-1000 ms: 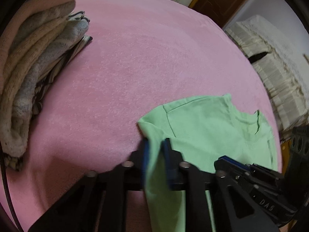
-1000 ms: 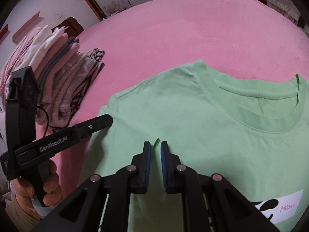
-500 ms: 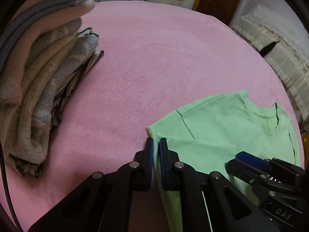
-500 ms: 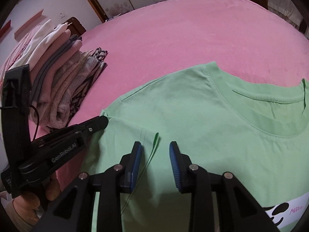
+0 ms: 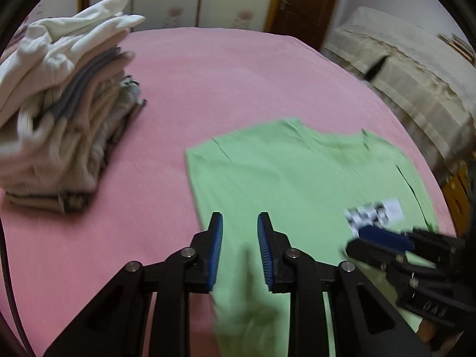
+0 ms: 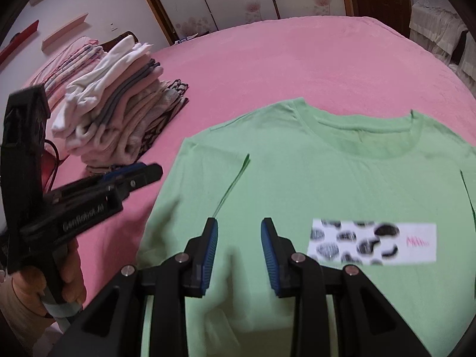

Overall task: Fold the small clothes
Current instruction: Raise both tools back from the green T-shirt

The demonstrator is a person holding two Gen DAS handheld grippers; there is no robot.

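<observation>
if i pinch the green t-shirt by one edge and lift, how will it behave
The green t-shirt lies thin and flat on the pink bedcover, so it will probably drape limply and feel light. Its folded-in sleeve would likely fall open when lifted.

Green T-shirt (image 6: 342, 178) flat on pink bedspread (image 6: 282, 59), folded clothes stack (image 6: 125, 119) beside it.

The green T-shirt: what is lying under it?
The green T-shirt lies flat on the pink bed cover, which shows all around it. Its left sleeve is folded in over the body. Whether anything else lies beneath cannot be seen, as the fabric covers it.
</observation>
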